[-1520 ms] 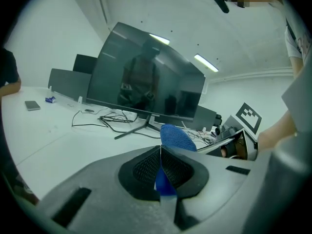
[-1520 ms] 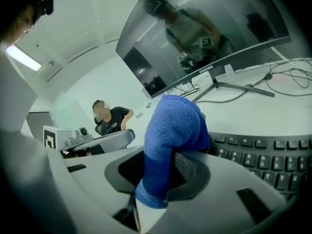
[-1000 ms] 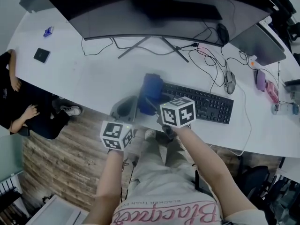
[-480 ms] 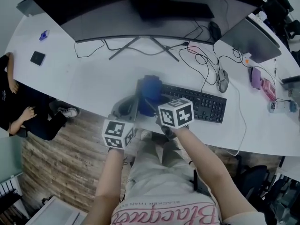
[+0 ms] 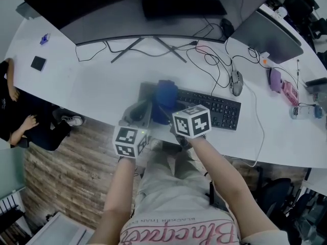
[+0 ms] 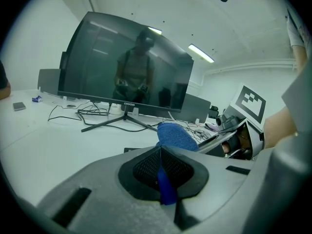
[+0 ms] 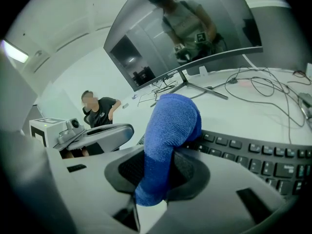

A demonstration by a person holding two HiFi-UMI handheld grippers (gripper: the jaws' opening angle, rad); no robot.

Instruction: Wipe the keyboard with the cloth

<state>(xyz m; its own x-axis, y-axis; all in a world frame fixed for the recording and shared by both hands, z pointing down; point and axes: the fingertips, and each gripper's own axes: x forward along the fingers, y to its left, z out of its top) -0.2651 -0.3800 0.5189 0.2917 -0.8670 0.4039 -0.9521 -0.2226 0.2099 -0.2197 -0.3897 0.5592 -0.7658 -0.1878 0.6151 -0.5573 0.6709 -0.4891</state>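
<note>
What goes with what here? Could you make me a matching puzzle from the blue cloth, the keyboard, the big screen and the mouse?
Things:
1. blue terry cloth
2. flat black keyboard
3. wide curved dark monitor
4. grey computer mouse

Places or states:
A. just past the keyboard's right end
B. pinched in both the left tongs and the right tongs
C. at the back of the white desk, switched off
D. left end covered by the cloth

Pairs: 1-B, 2-D, 3-C, 4-A

The black flat keyboard (image 5: pixel 217 111) has its left end hidden under the blue terry cloth (image 5: pixel 164 97); the dark curved monitor (image 5: pixel 153 19) is cut by the far edge; the seated person (image 5: pixel 20 124) by the left; the small pink items (image 5: pixel 289 93) at right are too small to tell.
</note>
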